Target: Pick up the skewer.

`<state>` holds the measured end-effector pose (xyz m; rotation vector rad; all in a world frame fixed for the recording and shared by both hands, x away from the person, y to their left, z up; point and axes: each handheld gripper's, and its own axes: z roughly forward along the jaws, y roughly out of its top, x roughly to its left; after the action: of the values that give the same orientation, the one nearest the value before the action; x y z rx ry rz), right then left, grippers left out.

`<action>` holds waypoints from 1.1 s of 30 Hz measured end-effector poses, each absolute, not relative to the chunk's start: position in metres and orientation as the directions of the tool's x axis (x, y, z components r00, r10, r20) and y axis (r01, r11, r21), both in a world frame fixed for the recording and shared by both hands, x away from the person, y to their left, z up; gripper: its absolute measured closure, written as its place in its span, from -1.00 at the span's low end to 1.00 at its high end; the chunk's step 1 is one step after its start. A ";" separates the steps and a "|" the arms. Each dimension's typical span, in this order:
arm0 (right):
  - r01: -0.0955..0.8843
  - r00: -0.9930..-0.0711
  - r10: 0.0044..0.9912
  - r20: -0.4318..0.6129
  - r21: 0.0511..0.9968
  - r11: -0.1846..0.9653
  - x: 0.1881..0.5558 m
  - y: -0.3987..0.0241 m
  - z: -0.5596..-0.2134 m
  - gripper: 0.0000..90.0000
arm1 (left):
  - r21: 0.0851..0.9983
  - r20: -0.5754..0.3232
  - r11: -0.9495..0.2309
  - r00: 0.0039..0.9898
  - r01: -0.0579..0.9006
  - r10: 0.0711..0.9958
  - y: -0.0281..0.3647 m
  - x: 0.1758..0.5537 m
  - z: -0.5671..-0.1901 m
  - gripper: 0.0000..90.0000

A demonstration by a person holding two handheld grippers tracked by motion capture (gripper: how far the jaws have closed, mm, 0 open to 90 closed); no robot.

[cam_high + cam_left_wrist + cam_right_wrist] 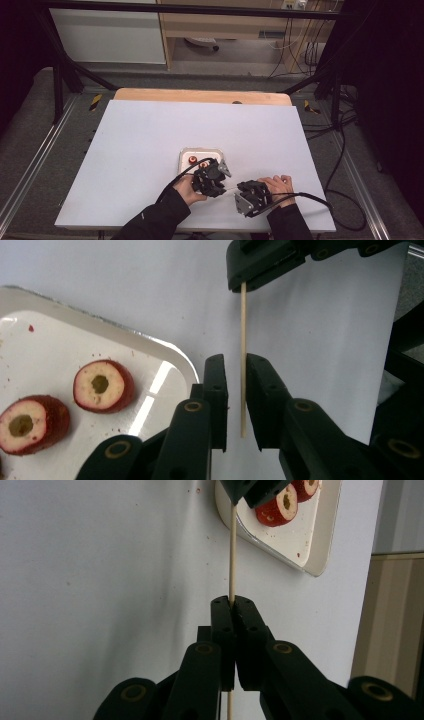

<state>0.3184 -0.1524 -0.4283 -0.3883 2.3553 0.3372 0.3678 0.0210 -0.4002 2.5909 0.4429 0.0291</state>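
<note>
A thin wooden skewer (243,330) spans the gap between my two grippers. My right gripper (232,600) is shut on one end of the skewer (232,550). My left gripper (236,360) has its jaws slightly apart around the other end; a gap shows beside the stick. In the high view the left gripper (221,188) and the right gripper (240,190) face each other near the table's front edge. A white tray (165,347) lies beside the left gripper. On it are red-skinned, cored fruit slices (102,385) (30,422).
The tray (200,150) sits just behind the left hand on a white tabletop (150,135). Black cables trail from both grippers toward the front and right. A wooden strip (200,95) borders the far edge, with frame bars and cabinets beyond.
</note>
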 end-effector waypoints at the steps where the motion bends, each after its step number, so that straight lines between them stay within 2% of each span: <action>1: -0.377 -0.693 -0.192 -0.695 0.121 0.918 0.319 -0.151 -0.428 0.97 | 0.482 -0.062 -0.820 0.946 0.307 0.318 0.021 0.368 -0.401 0.76; 6: -0.390 -0.673 -0.232 -0.702 0.071 0.918 0.319 -0.142 -0.427 0.97 | 0.443 -0.060 -0.843 0.948 0.304 0.311 0.016 0.369 -0.405 0.90; 13: -0.403 -0.657 -0.264 -0.706 0.032 0.915 0.318 -0.141 -0.428 0.97 | 0.408 -0.032 -0.863 0.949 0.298 0.313 0.008 0.367 -0.408 0.95; 18: -0.395 -0.660 -0.255 -0.707 0.037 0.918 0.316 -0.142 -0.428 0.96 | 0.412 -0.018 -0.863 0.949 0.293 0.313 0.007 0.365 -0.408 0.97; 20: -0.385 -0.669 -0.234 -0.706 0.060 0.921 0.317 -0.142 -0.428 0.90 | 0.415 -0.013 -0.863 0.950 0.288 0.311 0.009 0.364 -0.407 0.97; 22: -0.365 -0.675 -0.184 -0.715 0.107 0.925 0.318 -0.143 -0.427 0.72 | 0.421 -0.001 -0.863 0.951 0.281 0.309 0.012 0.363 -0.406 0.97; 23: -0.332 -0.690 -0.128 -0.712 0.154 0.931 0.320 -0.145 -0.425 0.53 | 0.424 0.002 -0.861 0.951 0.279 0.309 0.014 0.363 -0.405 0.97; 26: -0.267 -0.728 -0.011 -0.686 0.268 0.926 0.324 -0.152 -0.422 0.27 | 0.444 0.011 -0.851 0.948 0.280 0.318 0.022 0.361 -0.403 0.97; 27: -0.267 -0.728 -0.011 -0.686 0.268 0.926 0.324 -0.152 -0.422 0.27 | 0.450 0.017 -0.848 0.946 0.281 0.323 0.025 0.361 -0.402 0.97; 28: -0.197 -0.766 0.092 -0.636 0.368 0.909 0.326 -0.158 -0.419 0.15 | 0.456 0.020 -0.843 0.944 0.285 0.330 0.029 0.360 -0.402 0.97; 29: -0.197 -0.766 0.092 -0.636 0.368 0.909 0.326 -0.158 -0.419 0.15 | 0.463 0.021 -0.838 0.941 0.289 0.337 0.032 0.360 -0.402 0.97; 30: -0.164 -0.782 0.135 -0.608 0.410 0.897 0.328 -0.161 -0.418 0.10 | 0.467 0.025 -0.835 0.940 0.290 0.341 0.037 0.360 -0.401 0.97; 31: -0.087 -0.806 0.231 -0.544 0.496 0.864 0.332 -0.169 -0.414 -0.02 | 0.470 0.029 -0.834 0.939 0.289 0.342 0.041 0.360 -0.401 0.97; 33: -0.062 -0.814 0.260 -0.520 0.523 0.850 0.334 -0.172 -0.413 -0.06 | 0.483 0.029 -0.822 0.933 0.301 0.358 0.049 0.359 -0.402 0.97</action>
<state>0.3336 -0.1716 -0.4133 0.1436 2.4247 0.7123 0.3591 0.0487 -0.4017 2.6037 0.4730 0.1618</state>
